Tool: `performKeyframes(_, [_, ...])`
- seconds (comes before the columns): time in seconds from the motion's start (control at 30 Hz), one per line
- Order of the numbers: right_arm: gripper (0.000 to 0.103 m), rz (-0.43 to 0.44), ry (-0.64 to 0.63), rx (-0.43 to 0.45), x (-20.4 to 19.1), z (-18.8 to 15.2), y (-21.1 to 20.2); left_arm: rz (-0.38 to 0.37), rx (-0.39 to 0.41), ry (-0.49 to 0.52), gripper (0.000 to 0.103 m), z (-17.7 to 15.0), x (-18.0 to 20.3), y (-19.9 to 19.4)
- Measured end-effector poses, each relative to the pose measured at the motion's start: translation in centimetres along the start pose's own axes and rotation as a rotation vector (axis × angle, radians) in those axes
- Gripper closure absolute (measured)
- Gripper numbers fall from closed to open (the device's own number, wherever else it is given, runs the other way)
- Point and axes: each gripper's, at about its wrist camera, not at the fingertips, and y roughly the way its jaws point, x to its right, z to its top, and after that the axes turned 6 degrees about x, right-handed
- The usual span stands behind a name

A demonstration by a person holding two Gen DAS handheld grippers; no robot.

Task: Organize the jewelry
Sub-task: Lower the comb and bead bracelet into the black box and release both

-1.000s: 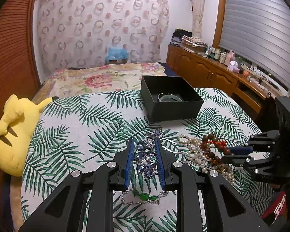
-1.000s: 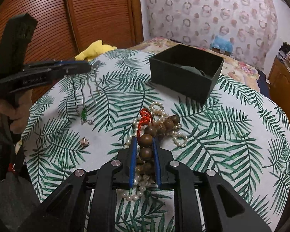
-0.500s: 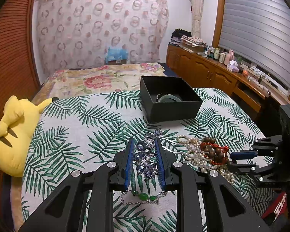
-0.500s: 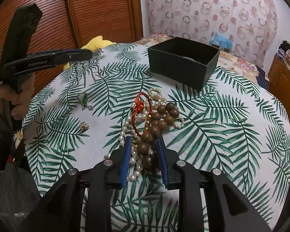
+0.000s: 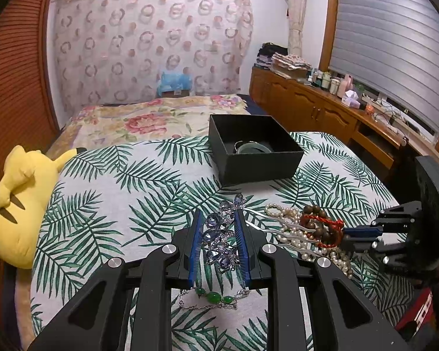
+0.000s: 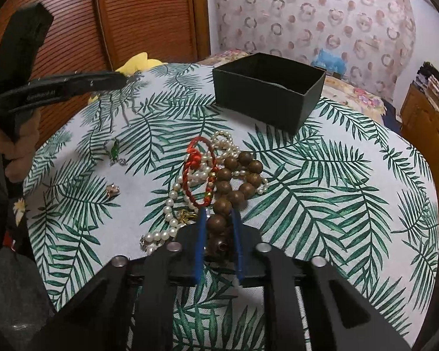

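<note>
My left gripper is shut on a blue crystal hairpin and holds it above the table; its silver prongs reach right over the pile. It also shows in the right wrist view. My right gripper is shut on a brown wooden bead bracelet, dragged toward me across a pearl necklace and a red cord bracelet. The open black box holds a green bangle. A green-stone chain lies under the left gripper.
The round table has a palm-leaf cloth. A small gold piece lies at the left. A yellow plush toy sits at the table's left edge. A bed and wooden cabinets stand behind.
My right gripper has pulled back toward the table's edge, dragging the wooden beads with it and stretching the pile. The left gripper with the hairpin has stayed almost still.
</note>
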Motion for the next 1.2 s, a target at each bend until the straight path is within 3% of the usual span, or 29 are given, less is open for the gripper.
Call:
performKeyframes(0.23, [0.088,-0.043,0.023,0.084,1.9,1.7,-2.4,0.001,0.009,0.002,0.083,0.4,0.2,0.3])
performKeyframes(0.57, [0.088,-0.059,-0.01,0.178,3.2,6.7,-4.5,-0.015,0.022,0.012,0.083,2.9,0.7,2.2])
performKeyframes(1.03, [0.088,-0.058,-0.036,0.283,6.5,14.2,-4.4,-0.032,0.007,0.06,0.083,8.8,1.9,9.1])
performKeyframes(1.2, [0.088,-0.056,-0.036,0.289,8.0,16.5,-2.9,-0.036,-0.033,0.081,0.083,9.3,2.4,12.2])
